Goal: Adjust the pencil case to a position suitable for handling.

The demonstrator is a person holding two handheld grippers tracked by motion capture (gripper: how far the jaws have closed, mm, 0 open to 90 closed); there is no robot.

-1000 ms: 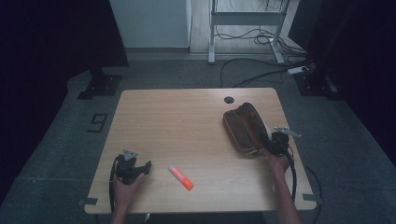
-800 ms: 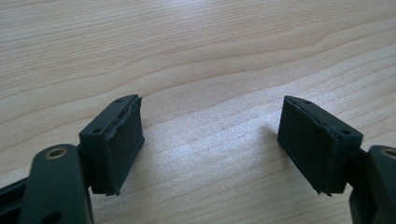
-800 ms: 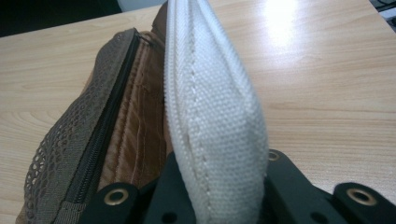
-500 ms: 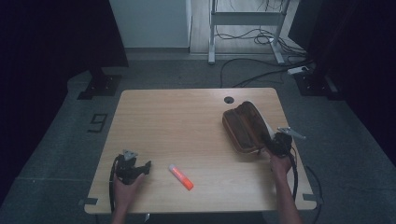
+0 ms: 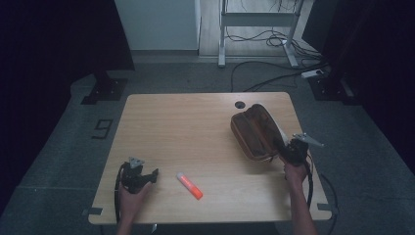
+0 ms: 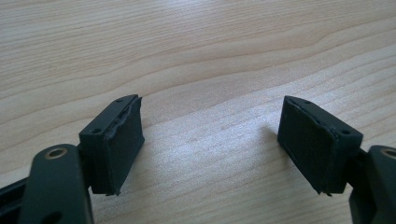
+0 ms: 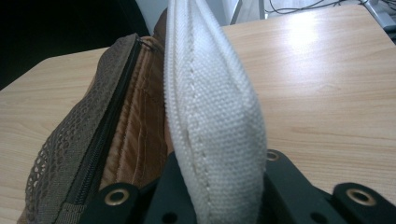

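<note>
At the right edge of the table [image 5: 195, 122] we see the brown pouch [image 5: 256, 132], lying open near the far right corner, just in front of a small round hole [image 5: 239, 105] in the tabletop. In the high view the pouch is small and dim, so we cannot make out its inside there, and the tips of the right gripper [image 5: 286, 148] are hidden where they meet its near right edge.

The right gripper view gives what the high view does not: the jaws are clenched on the white fabric edge [image 7: 212, 107] of the pouch, which rises between them and covers their tips. Beside this edge we see the brown ribbed lining [image 7: 140, 135], a dark zipper [image 7: 105, 126] and a mesh panel [image 7: 60, 144]. The lower part of the pouch is cut off by the frame.

The left gripper [image 5: 147, 176] rests at the near left part of the table, well apart from the pouch. In the left gripper view [image 6: 210, 140] its jaws stand wide apart, released, with only bare wood between them; the pads [image 6: 123, 140] hold nothing.

An orange marker with a white cap [image 5: 189, 186] lies on the table just to the right of the left gripper, between the two hands, not touched by either. The forearms of the person are cut off at the bottom of the high view.
</note>
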